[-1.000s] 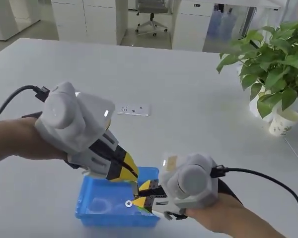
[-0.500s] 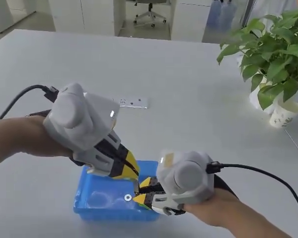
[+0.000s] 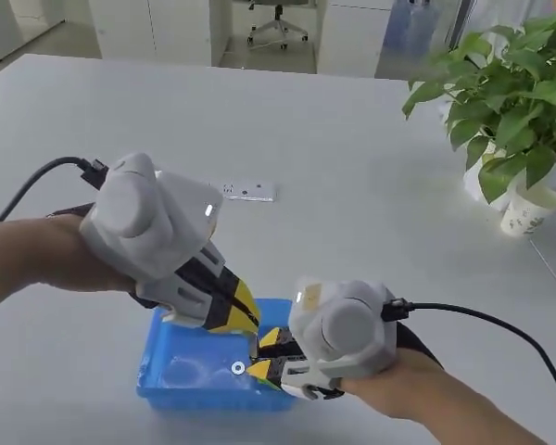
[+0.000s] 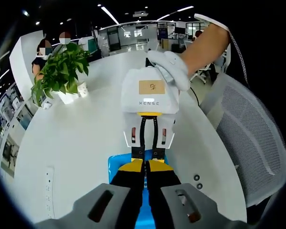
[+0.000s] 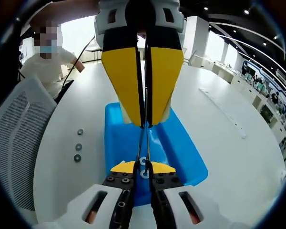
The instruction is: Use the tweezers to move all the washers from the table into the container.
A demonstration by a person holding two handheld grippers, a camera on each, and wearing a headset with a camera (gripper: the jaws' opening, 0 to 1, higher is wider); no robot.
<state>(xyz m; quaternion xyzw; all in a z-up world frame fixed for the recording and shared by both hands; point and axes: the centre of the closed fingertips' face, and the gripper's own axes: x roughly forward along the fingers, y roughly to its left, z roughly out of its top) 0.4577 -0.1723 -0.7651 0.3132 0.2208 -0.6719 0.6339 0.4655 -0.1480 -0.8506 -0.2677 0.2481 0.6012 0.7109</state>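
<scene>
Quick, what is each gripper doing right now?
Left gripper: closed on the tweezers.
Right gripper: closed, also pinching the tweezers.

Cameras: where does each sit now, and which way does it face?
Head view: on the headset, facing down at the blue plastic container, left gripper, right gripper, both forearms.
Left gripper view: rides its jaws, facing the right gripper and its forearm.
Right gripper view: opposite, facing the left gripper, thin metal tweezers between.
Gripper views share container, loose metal washers.

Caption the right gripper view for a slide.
Tweezers run between left gripper and right gripper over blue container; three washers lie on table.
</scene>
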